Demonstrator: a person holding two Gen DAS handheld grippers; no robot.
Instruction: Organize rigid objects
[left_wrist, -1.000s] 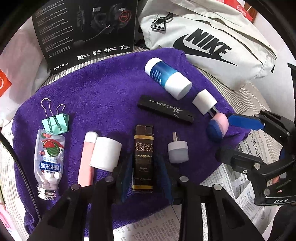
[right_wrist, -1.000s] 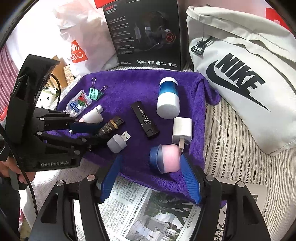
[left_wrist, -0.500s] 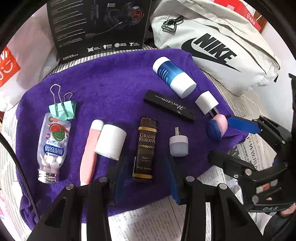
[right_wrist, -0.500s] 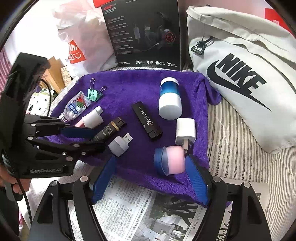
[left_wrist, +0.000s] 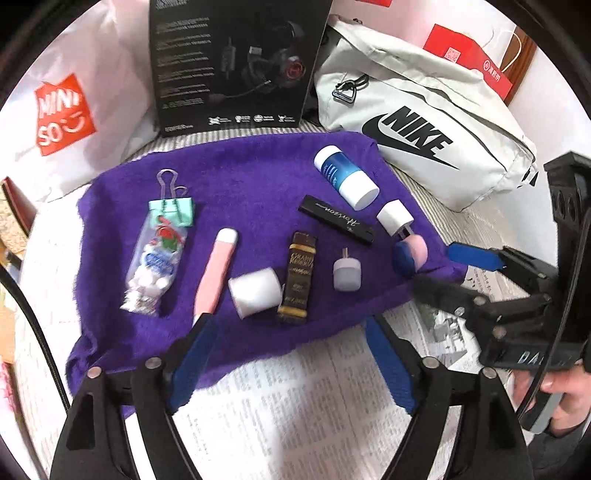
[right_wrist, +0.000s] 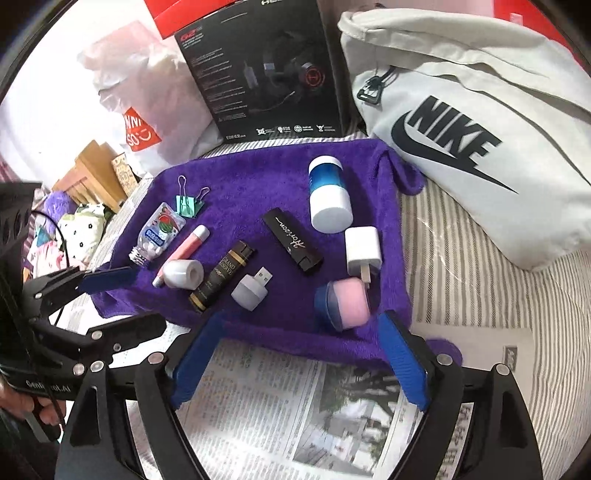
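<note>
Small items lie on a purple towel (left_wrist: 258, 177). From left to right they are a mint binder clip (left_wrist: 173, 210), a candy bottle (left_wrist: 155, 262), a pink tube (left_wrist: 218, 269), a white cap (left_wrist: 256, 291), a dark Grand Reserve lighter (left_wrist: 299, 277), a USB night light (left_wrist: 347, 273), a black Horizon lighter (left_wrist: 338, 218), a blue-and-white bottle (left_wrist: 345, 177), a white charger (left_wrist: 395, 218) and a pink-and-blue jar (right_wrist: 345, 302). My left gripper (left_wrist: 290, 328) hangs open at the towel's near edge, empty. My right gripper (right_wrist: 303, 325) is open just short of the jar, empty.
A black headset box (left_wrist: 232, 62) and a white Nike bag (left_wrist: 424, 122) stand behind the towel, with a Miniso bag (left_wrist: 62, 114) at the back left. Newspaper (right_wrist: 295, 406) covers the striped surface in front. A hand (left_wrist: 561, 387) holds the right gripper.
The left jaws stood close around the Grand Reserve lighter and have spread wide and drawn back. The white cap has shifted against the lighter. The right gripper backed off slightly.
</note>
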